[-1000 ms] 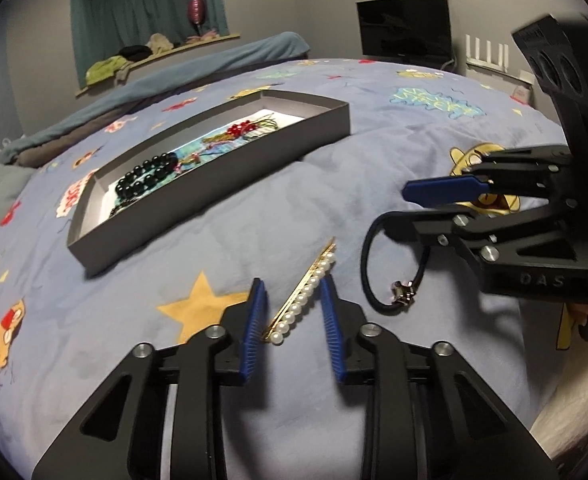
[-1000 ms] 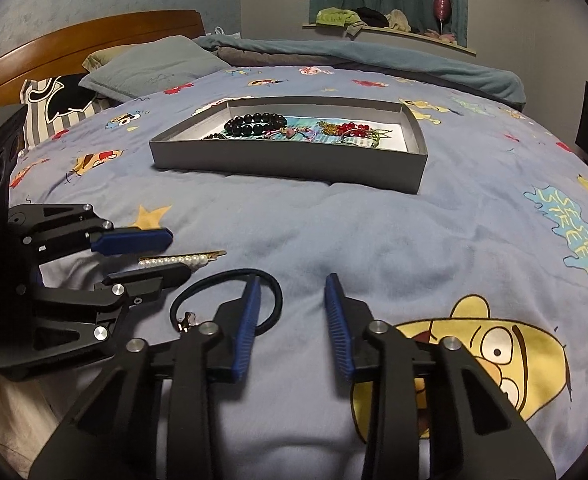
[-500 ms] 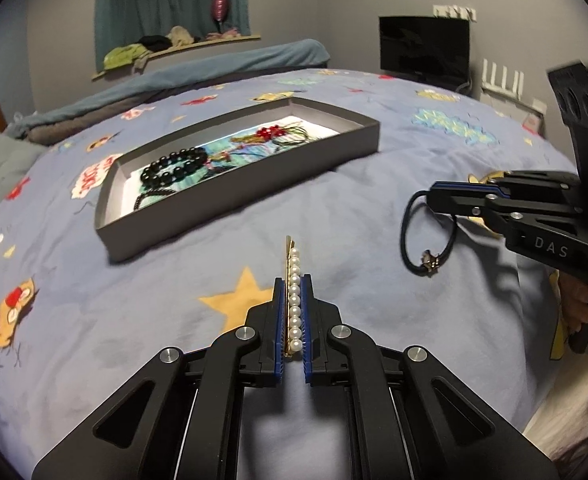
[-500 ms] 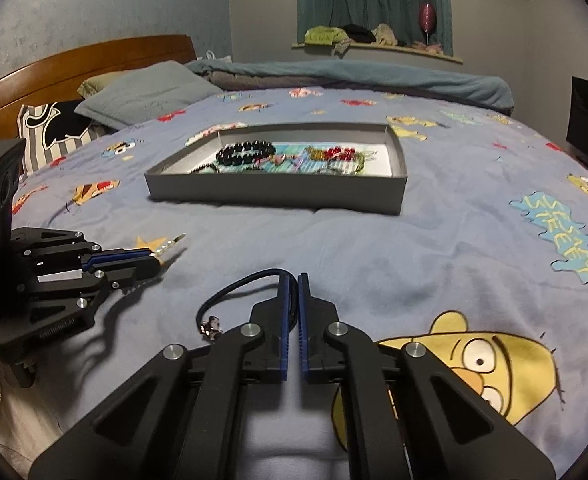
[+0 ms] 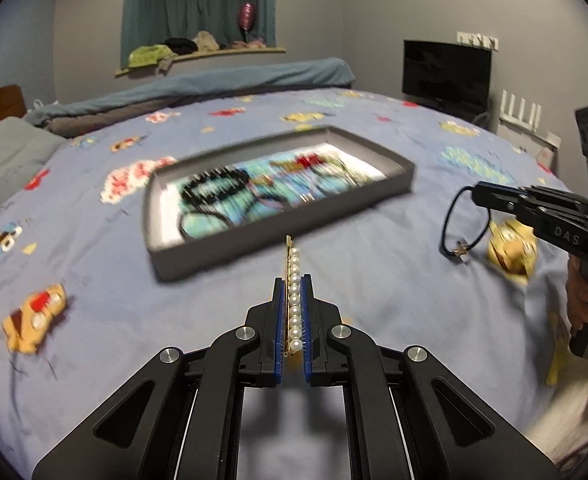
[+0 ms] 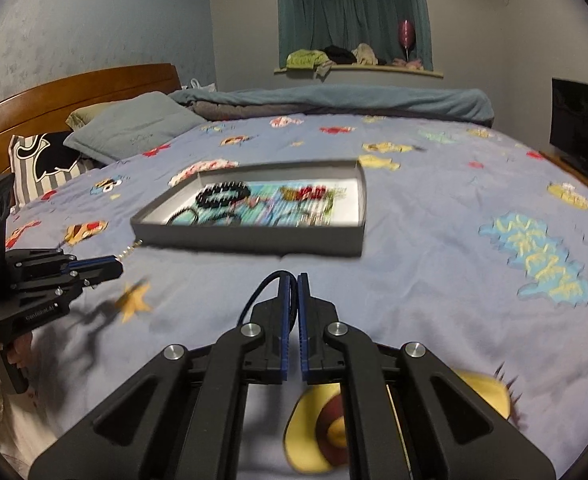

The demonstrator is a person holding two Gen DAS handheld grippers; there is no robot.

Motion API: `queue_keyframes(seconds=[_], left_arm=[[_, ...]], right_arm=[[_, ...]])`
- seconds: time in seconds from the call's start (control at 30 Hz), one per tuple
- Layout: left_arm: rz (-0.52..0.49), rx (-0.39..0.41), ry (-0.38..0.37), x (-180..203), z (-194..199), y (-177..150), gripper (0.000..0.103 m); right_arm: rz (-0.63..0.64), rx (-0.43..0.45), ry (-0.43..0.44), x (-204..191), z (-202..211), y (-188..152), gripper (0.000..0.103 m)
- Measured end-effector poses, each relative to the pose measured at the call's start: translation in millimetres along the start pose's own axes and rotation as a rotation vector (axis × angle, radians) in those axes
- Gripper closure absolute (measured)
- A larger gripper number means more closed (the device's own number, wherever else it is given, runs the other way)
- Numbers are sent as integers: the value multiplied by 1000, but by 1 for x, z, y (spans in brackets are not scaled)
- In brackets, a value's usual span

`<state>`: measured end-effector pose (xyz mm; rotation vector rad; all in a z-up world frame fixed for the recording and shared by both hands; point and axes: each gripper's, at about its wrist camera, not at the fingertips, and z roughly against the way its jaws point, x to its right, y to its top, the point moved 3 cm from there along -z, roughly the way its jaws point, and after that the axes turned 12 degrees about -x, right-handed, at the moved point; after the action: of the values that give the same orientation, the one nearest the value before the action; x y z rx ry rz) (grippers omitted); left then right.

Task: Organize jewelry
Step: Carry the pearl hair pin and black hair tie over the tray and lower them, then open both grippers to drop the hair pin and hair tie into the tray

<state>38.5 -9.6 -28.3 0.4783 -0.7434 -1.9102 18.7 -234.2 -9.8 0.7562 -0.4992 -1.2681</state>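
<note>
From the left wrist camera I see the left gripper squeezed tight on a pearl hair clip, whose gold tip pokes out past the blue pads. The clip is up off the blue cartoon bedspread and points at the grey tray, which sits near, just ahead. Things in the tray look smeary, but I can make out black beads and something red. Off to the right, the other tool holds a black cord loop with a tiny charm hanging down, and a hand grips its handle. From the right wrist camera, the right gripper is pinched shut on that black cord loop, which curls out to the left of the pads. The grey tray lies straight ahead on the bedspread, and the left gripper shows at the left edge with the pearl tip sticking out. I think the job now is carrying both pieces over the tray wall. To do it well, hold both grips firm, lift high enough that the clip tip and the dangling charm clear the tray's wall, go over a bare spot away from the beads, lower gently, then let go.
</note>
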Motion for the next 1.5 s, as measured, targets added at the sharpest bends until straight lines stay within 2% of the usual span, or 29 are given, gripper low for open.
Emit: queue_keyframes(seconds=[0.37,0.6,0.7,0.87,1.07,1.3,1.5], left_arm=[[89,43,44,-54,-13,49,95],[128,15,110,-87,-53,85,95],[157,2,113,-102,-68,100,95],[169,-26,134,-121,-86,116,95],[179,-113,127,-134,-111,120,95],[154,-175,121,-131,-130,113,95],[152,-190,121,-130,-135,109,95]], right_arm=[[27,79,-35,-4,-23,63,99],[48,102,-40,-15,-63,111,99],[56,92,-50,-21,-86,130,99],[40,48,-64,-24,-125,156,99],[54,-53,-87,-33,-165,172,99],[49,-177,-113,-34,-198,170,99],[83,-221,-141,-39,-208,168,99]])
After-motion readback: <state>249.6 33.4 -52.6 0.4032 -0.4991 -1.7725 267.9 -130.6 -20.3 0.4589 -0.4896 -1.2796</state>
